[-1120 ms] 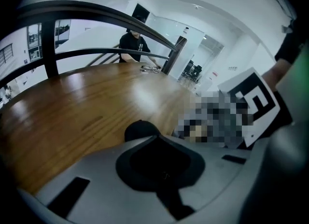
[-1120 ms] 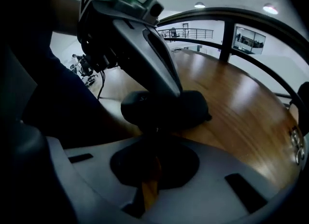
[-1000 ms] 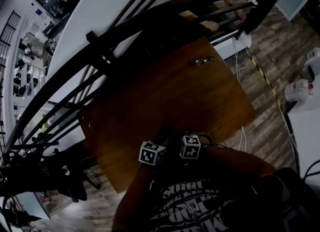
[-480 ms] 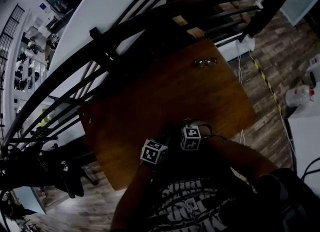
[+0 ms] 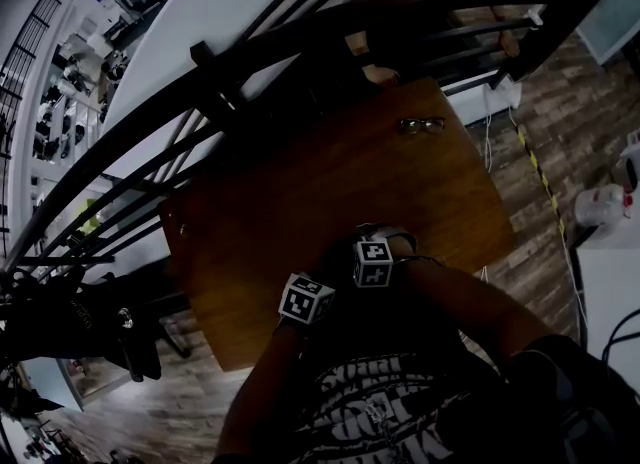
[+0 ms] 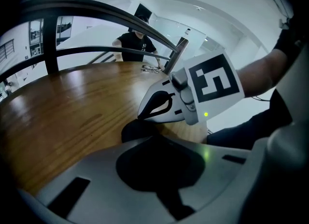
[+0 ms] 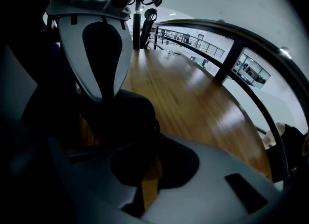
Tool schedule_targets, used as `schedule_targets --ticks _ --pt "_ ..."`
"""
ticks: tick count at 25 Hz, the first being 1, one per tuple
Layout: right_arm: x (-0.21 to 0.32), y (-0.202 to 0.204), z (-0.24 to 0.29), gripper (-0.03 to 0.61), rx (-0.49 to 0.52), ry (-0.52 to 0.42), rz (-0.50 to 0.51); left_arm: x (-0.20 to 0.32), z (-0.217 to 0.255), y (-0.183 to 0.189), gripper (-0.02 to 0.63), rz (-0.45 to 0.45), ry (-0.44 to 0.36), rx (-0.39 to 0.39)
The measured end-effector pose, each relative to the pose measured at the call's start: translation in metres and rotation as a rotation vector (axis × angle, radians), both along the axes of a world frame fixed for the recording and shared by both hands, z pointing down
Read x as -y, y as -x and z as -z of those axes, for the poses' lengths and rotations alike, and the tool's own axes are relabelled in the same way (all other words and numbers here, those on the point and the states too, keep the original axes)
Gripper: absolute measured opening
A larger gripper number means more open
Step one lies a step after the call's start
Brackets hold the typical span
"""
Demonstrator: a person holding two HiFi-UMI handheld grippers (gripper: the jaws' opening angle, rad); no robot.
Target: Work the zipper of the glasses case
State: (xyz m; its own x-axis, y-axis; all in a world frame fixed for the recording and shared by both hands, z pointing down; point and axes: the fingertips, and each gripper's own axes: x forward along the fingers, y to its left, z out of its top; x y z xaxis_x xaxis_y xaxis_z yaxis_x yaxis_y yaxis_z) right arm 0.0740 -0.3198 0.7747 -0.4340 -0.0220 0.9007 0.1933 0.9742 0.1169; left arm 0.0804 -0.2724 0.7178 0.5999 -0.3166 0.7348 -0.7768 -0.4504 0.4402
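Clamping case (image 6: 136, 130): L gripper (image 6: 155, 139), R gripper (image 7: 148, 140).

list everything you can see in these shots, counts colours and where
table: 1, brown wood, centre
glasses: 1 pair, thin dark frame, far edge of the table
glasses case: 1, black, near edge of the table, at the claw tips
railing: 1, dark curved bars, beyond the table
seated person: 1, dark top, hand at the far edge
jug: 1, white, on the floor at right
left claw: 1, grey, closed on the case
right claw: 1, grey, closed, tips at the case
marker cubes: 2, black and white, one on each claw
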Motion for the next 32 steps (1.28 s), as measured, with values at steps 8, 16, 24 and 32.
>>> schedule_targets --ticks 8,16,24,32 --pt "0.007 -0.006 0.003 0.000 0.056 0.088 -0.158 0.003 0.000 -0.002 0.006 0.047 -0.012 -0.057" --pt "-0.013 -0.026 0.059 0.103 0.311 0.656 -0.791 0.004 0.022 0.040 0.006 0.222 -0.052 -0.175" --pt "-0.042 -0.009 0.022 0.342 0.251 0.899 -1.137 -0.029 0.026 0.090 0.129 0.327 -0.018 -0.362" --pt "-0.023 0.015 0.016 0.331 0.302 0.899 -1.062 -0.017 0.018 0.077 0.212 0.356 0.001 -0.454"
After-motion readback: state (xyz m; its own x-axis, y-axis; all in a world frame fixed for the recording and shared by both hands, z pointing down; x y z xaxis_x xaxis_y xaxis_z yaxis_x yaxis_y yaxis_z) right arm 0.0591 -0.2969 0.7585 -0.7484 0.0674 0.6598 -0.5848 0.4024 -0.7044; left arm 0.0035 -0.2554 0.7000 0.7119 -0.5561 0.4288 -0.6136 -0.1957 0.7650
